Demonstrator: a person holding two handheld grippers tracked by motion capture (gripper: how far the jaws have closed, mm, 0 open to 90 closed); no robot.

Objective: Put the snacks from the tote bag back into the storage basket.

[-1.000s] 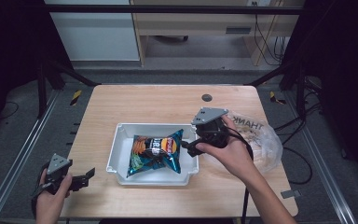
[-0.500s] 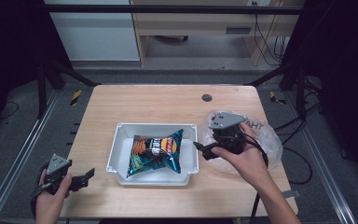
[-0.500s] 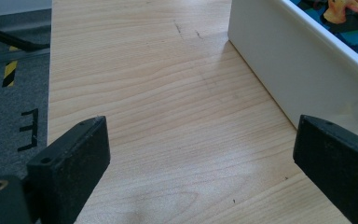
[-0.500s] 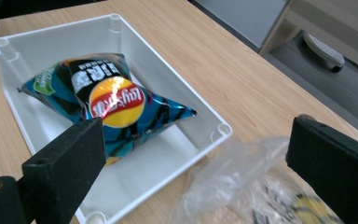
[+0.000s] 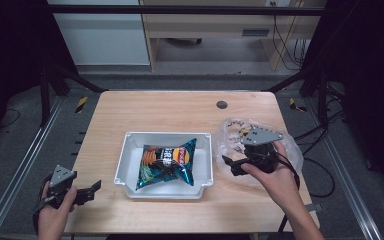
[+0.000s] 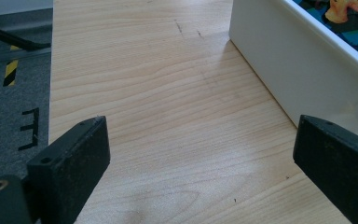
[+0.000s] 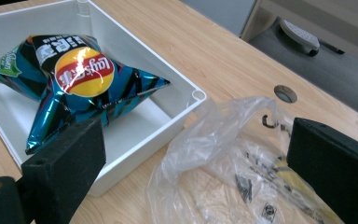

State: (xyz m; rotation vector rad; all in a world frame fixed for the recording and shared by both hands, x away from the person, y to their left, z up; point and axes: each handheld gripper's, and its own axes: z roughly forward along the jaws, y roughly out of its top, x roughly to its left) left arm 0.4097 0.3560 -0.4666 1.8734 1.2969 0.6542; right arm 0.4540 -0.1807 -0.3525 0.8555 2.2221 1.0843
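Note:
A blue bag of crisps [image 5: 167,160] [image 7: 77,77] lies inside a white tray [image 5: 125,165] [image 7: 186,100] at the middle of the wooden table. A crumpled clear plastic bag [image 5: 235,132] [image 7: 214,154] lies just right of the tray. My right gripper [image 5: 231,165] [image 7: 193,172] is open above the plastic bag's near-left part, holding nothing. At the table's front left corner my left gripper [image 5: 92,190] [image 6: 200,163] is open over bare wood, its jaws pointing at the tray's white wall [image 6: 298,65].
A round cable hole [image 5: 222,105] [image 7: 285,94] sits in the table's far right part. Bare wood [image 5: 170,112] stretches behind the tray. Metal rails and dark floor run along both sides of the table.
My right gripper has moved right, away from the tray and the crisps bag, and now hangs over the plastic bag. My left gripper has stayed put.

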